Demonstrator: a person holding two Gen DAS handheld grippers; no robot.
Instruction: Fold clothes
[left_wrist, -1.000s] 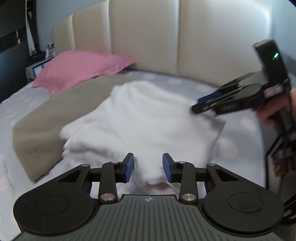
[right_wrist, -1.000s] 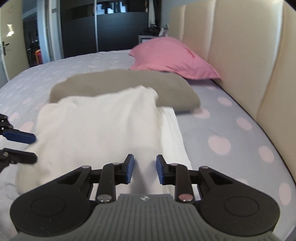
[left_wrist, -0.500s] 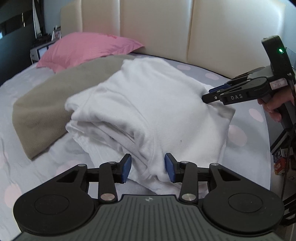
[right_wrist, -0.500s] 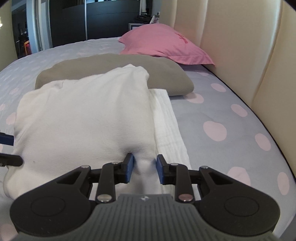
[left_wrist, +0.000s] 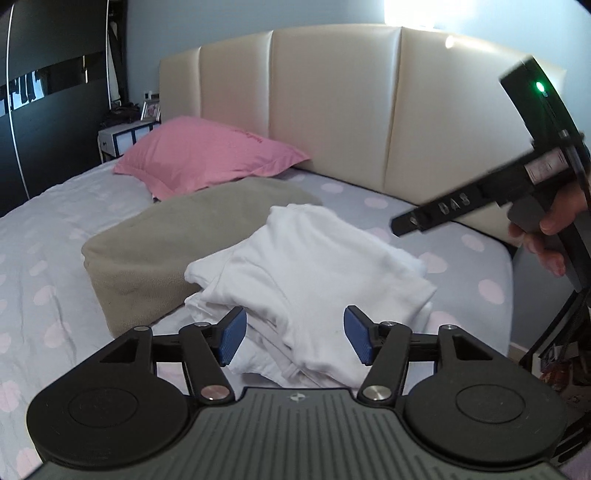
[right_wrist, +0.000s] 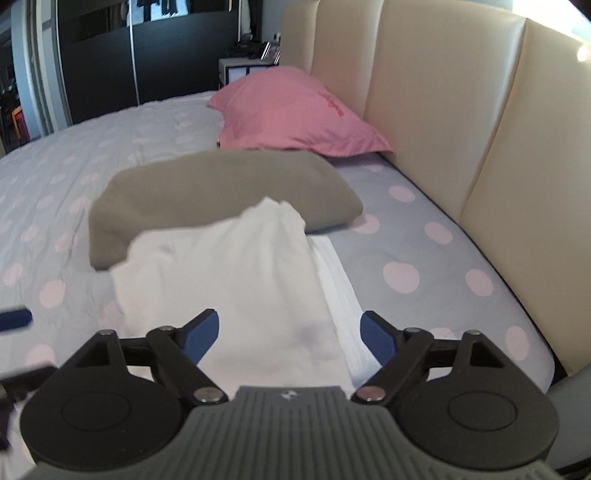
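Note:
A folded white garment lies on a stack of white clothes on the bed, also in the right wrist view as the white garment. My left gripper hovers above its near edge, jaws opening, with cloth lying below the gap and no pad pressing on it. My right gripper hangs over the other side of the stack, jaws opening wide, nothing gripped. From the left wrist view the right gripper shows raised at the right, held by a hand.
A folded grey-beige blanket lies just behind the white stack, with a pink pillow beyond it. The cream padded headboard closes the far side. The sheet is pale with pink dots. A dark wardrobe stands at the back.
Both grippers have let go of the white garment, opened wide and risen away from it. The garment now rests folded on the stack.

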